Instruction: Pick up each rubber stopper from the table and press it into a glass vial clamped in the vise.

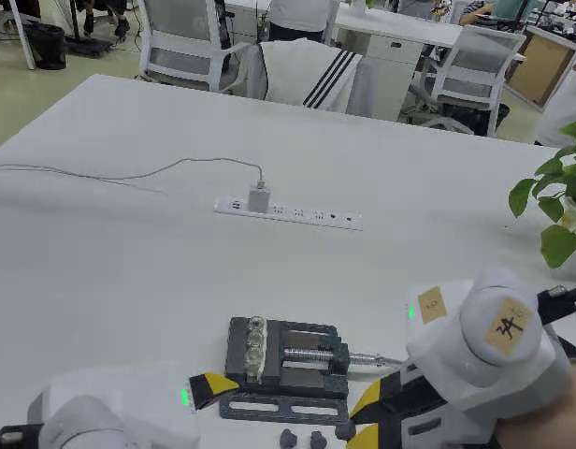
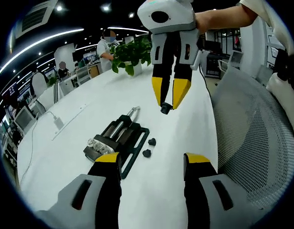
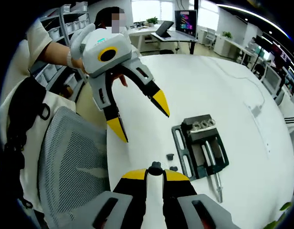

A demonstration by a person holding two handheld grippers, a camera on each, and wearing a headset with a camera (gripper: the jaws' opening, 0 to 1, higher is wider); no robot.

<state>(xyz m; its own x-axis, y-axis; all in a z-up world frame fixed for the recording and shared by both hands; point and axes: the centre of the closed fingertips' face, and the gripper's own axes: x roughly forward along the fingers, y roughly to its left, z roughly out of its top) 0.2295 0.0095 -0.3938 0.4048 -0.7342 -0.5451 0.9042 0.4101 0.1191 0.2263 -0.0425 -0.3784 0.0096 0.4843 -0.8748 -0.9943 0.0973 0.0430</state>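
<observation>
Right gripper view, upper left: left gripper (image 3: 141, 120) hangs over the near table edge with its yellow-tipped jaws spread wide, gripping nothing. A mesh chair (image 3: 70, 157) is below it at frame left.

Head view, lower centre: vise (image 1: 288, 369) sits flat on the white table (image 1: 129, 262), its screw handle pointing toward frame right. A row of glass vials (image 1: 257, 341) stands upright, clamped at the vise's left end. One yellow tip of the left gripper lies just left of the vise base.

Head view, bottom edge, just below the vise: two loose stoppers (image 1: 288, 438) lie side by side on the table, dark, apart from each other and from the vise.

Lower right: right gripper (image 2: 168, 102) has its jaws pinched narrow on a held stopper (image 2: 164, 110), which is dark and sits at the very tips, above the table and right of the loose pair.

Mid frame, beyond the vise: power strip (image 1: 288, 212) with a plug and a cable trailing left.

Right edge: plant (image 1: 559, 201).
</observation>
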